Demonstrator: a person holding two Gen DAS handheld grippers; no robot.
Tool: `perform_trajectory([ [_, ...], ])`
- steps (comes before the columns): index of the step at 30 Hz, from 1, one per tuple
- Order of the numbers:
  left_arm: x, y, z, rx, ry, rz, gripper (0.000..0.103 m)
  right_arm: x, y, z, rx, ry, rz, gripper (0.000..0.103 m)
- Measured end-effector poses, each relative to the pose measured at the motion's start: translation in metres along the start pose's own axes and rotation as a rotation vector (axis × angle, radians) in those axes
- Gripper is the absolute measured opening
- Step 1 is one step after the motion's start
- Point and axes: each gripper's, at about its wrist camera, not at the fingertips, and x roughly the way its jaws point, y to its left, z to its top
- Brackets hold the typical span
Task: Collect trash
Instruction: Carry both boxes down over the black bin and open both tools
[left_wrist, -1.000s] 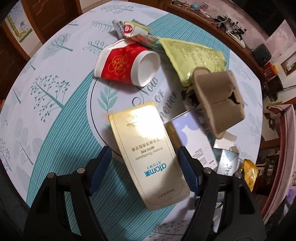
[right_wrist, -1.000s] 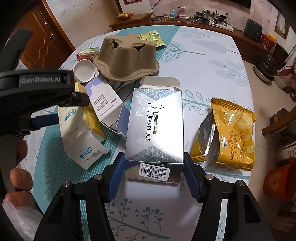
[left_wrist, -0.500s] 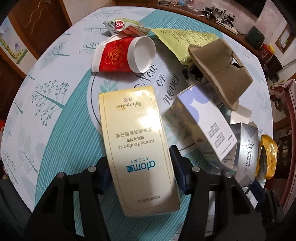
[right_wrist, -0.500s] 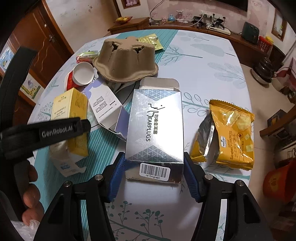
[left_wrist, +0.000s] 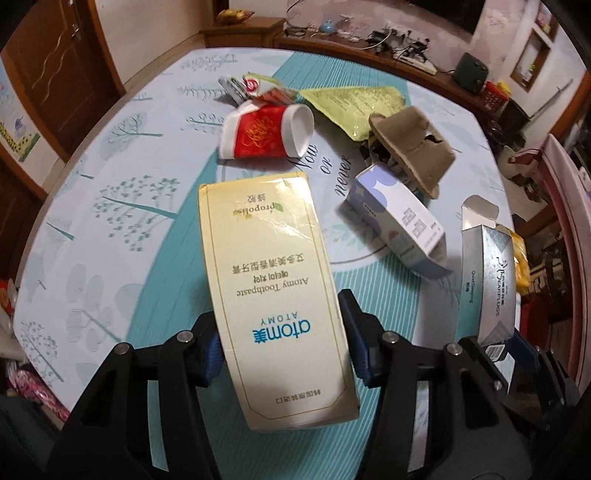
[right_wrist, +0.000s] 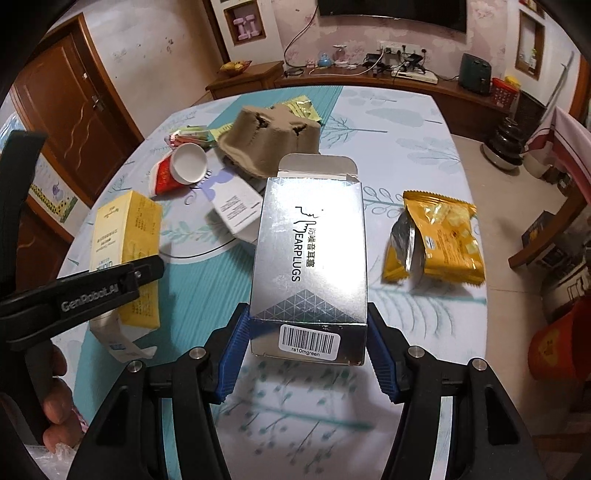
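Lifted both boxes off the table: left gripper clamped toothpaste box, right gripper apparently clamped silver earplugs box.

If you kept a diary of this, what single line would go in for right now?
left gripper: shut on toothpaste box | right gripper: shut on earplugs box | both boxes off table | red cup, snack wrapper remain

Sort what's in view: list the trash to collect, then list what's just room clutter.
Trash to collect:
yellow toothpaste box, held in the left gripper
silver earplugs box, held in the right gripper
red paper cup
egg carton piece
white-and-blue box
orange snack wrapper
green pouch

Room clutter:
orange bucket
fruit bowl
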Motion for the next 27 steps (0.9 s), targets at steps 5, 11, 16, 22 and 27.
perform_trajectory([
  [5, -0.039, 0.035, -0.018, 0.051, -0.026, -0.04, 0.051, -0.039, 0.033, -0.027, 0.045, -0.031, -0.026, 0.059],
  [11, -0.084, 0.082, -0.056, 0.151, -0.04, -0.102, 0.051, -0.096, 0.091, -0.084, 0.112, -0.083, -0.067, 0.059],
  [16, -0.108, 0.126, -0.103, 0.271, -0.038, -0.143, 0.051, -0.134, 0.144, -0.141, 0.175, -0.115, -0.092, 0.059],
  [22, -0.113, 0.155, -0.158, 0.35, -0.001, -0.154, 0.051, -0.162, 0.197, -0.212, 0.19, -0.126, -0.085, 0.059],
  [27, -0.104, 0.162, -0.208, 0.39, 0.008, -0.179, 0.051, -0.162, 0.223, -0.272, 0.171, -0.088, -0.055, 0.059],
])
